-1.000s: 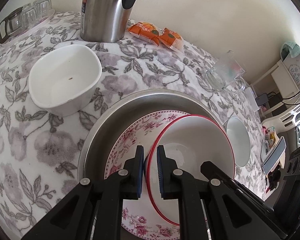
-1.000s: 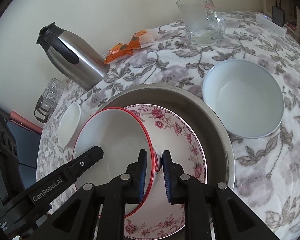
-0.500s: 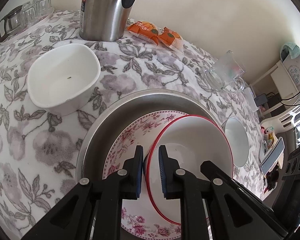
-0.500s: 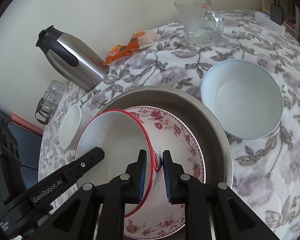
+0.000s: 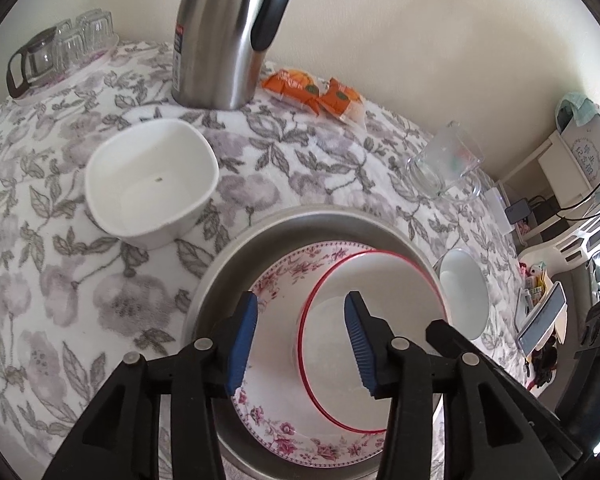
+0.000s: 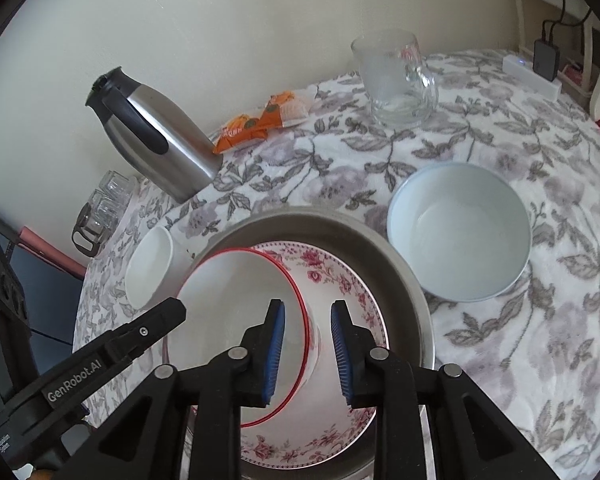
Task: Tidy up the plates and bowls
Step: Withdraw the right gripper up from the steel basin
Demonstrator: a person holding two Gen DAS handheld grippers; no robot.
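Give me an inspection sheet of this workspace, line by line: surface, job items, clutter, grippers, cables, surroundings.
Surface: floral tablecloth covers the table.
Job's things: red-rimmed bowl sits in floral plate inside metal basin; square white bowl and pale blue bowl stand apart on the cloth.
Clutter: steel thermos, orange snack packets, glass mug, small glasses.
Grippers: left gripper and right gripper both opening, straddling the red-rimmed bowl's rim.
Cables: black cables and charger.
Surroundings: cream wall.
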